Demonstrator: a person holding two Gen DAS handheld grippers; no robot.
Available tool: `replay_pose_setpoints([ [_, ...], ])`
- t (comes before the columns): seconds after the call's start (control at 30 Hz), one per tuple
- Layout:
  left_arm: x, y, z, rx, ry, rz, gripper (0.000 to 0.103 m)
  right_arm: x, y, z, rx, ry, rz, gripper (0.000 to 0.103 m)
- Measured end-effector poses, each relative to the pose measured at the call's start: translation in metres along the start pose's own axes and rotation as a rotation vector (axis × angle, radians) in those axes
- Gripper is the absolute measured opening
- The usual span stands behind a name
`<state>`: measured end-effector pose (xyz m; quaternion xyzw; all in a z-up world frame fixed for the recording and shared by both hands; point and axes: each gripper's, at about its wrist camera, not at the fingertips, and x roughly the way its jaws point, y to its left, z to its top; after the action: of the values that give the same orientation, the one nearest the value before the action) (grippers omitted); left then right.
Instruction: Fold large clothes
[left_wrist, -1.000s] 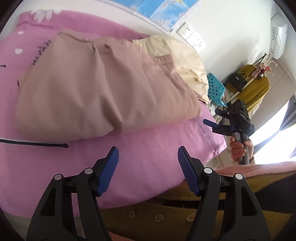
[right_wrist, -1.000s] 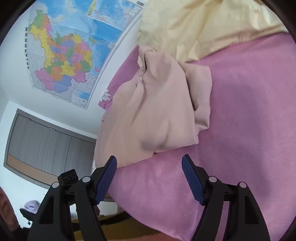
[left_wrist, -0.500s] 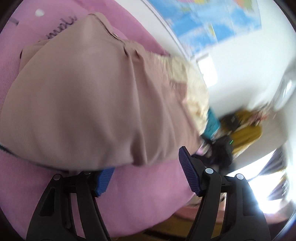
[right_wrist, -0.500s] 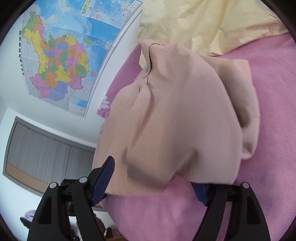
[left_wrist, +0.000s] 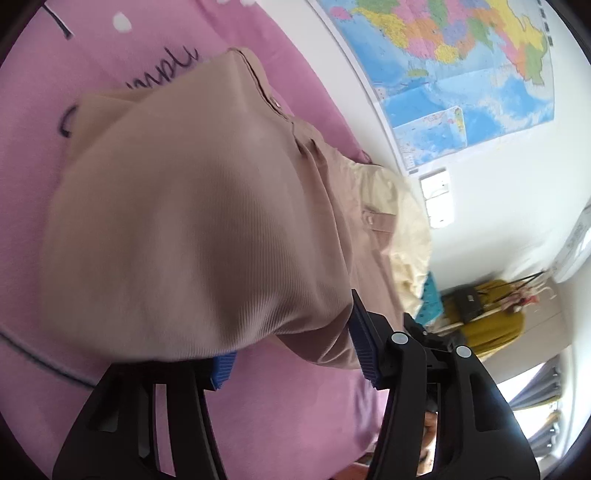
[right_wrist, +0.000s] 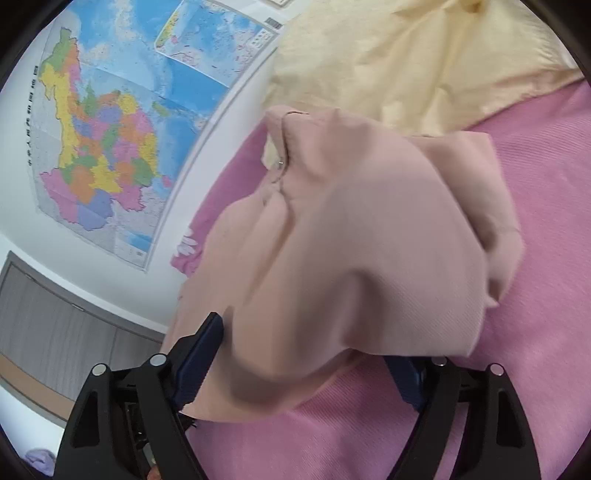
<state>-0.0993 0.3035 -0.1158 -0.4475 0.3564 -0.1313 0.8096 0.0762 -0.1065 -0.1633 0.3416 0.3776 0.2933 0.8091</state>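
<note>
Grasp step: my left gripper (left_wrist: 295, 350) and right gripper (right_wrist: 306, 365) straddle the beige garment (left_wrist: 207, 229) hem, jaws wide; next, I close both.

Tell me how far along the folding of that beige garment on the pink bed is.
Done: the beige garment already lies folded into a compact bundle on the pink bedspread. In hand: the left gripper and right gripper both straddle its near edge, jaws open, fabric between them, not clamped. Left: closing on that edge and making the next fold; the crumpled yellow garment behind looks unfolded.
</note>
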Motion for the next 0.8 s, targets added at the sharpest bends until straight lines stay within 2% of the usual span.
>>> replay_pose_setpoints([
  [0.2,-0.012,-0.001,-0.009,0.07,0.031,0.039,0.062,-0.012,-0.008,-0.008,0.078,0.069,0.034,0.084],
  [0.27,-0.017,0.001,-0.013,0.073,0.038,0.032,0.067,-0.013,-0.011,-0.01,0.121,0.095,0.078,0.086],
  [0.37,-0.021,0.006,-0.015,0.069,0.042,0.039,0.068,-0.012,-0.014,-0.014,0.185,0.133,0.125,0.088],
  [0.47,-0.021,0.005,-0.015,0.068,0.048,0.034,0.069,0.002,-0.003,-0.014,0.155,0.164,0.128,0.088],
  [0.53,-0.018,0.003,-0.015,0.073,0.056,0.03,0.072,0.015,0.006,-0.008,0.126,0.174,0.139,0.093],
  [0.6,-0.013,-0.001,-0.015,0.076,0.069,0.025,0.073,0.029,0.022,-0.005,0.053,0.169,0.092,0.096],
  [0.67,-0.008,-0.003,-0.017,0.074,0.103,0.002,0.077,0.036,0.03,-0.003,0.033,0.17,0.098,0.095],
  [0.7,-0.005,-0.006,-0.019,0.086,0.118,0.002,0.078,0.037,0.028,-0.001,0.049,0.171,0.107,0.087],
  [0.73,-0.003,-0.011,-0.022,0.103,0.128,0.007,0.081,0.036,0.026,0.001,0.07,0.174,0.128,0.066],
  [0.77,0.0,-0.014,-0.024,0.118,0.139,0.006,0.085,0.032,0.02,0.006,0.11,0.173,0.176,0.053],
  [0.8,0.002,-0.017,-0.025,0.129,0.145,0.001,0.087,0.031,0.014,0.009,0.154,0.179,0.216,0.034],
])
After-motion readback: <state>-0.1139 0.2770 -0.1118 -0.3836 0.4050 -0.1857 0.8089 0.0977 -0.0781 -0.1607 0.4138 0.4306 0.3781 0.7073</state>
